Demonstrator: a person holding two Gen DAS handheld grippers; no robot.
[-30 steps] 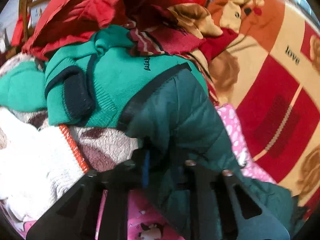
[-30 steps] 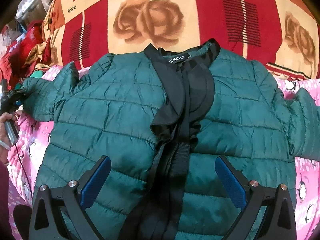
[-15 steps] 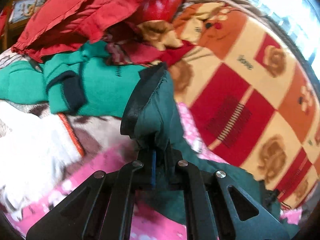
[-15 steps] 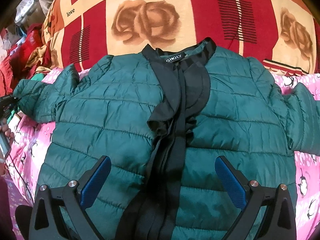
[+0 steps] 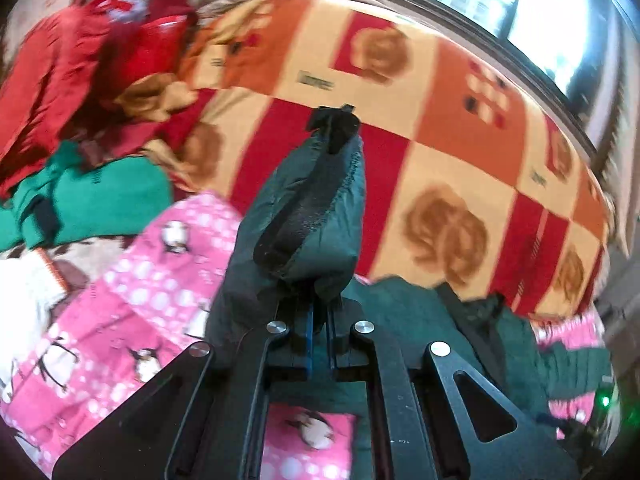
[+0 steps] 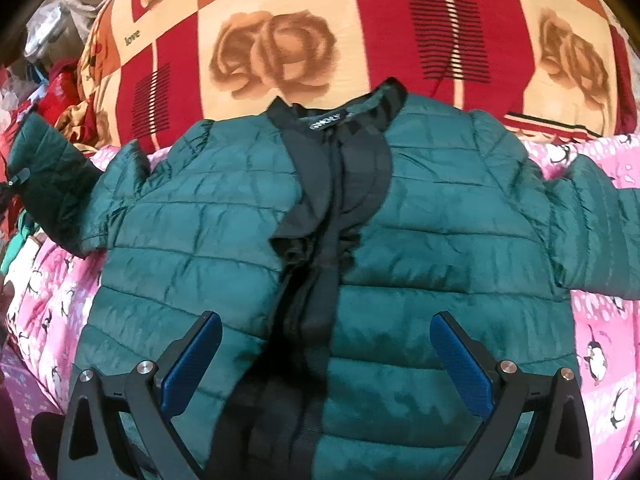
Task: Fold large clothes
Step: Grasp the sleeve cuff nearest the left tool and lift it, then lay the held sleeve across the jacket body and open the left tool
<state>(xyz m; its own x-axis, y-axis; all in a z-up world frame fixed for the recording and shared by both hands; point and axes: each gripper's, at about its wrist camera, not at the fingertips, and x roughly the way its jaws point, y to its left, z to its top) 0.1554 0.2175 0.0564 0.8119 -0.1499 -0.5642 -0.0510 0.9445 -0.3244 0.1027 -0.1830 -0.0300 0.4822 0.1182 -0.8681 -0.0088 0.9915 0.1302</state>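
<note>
A red, orange and cream rose-patterned blanket [image 6: 280,52] covers the back of a bed. In front of it, on a pink penguin-print sheet [image 6: 48,320], a dark green quilted jacket [image 6: 420,232] lies face up, sleeves spread. The right gripper [image 6: 326,356] hovers over its hem, fingers wide and empty. The left gripper [image 5: 318,328] pinches the jacket's sleeve [image 5: 316,216], lifted off the sheet.

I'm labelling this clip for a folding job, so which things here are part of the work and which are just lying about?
In the job:
- green quilted jacket, spread flat
- its sleeve, clamped in the shut left claw
- right claw, open above the jacket

Lying about:
- rose-print blanket
- pink penguin sheet
- green sweater
- red clothes pile
</note>
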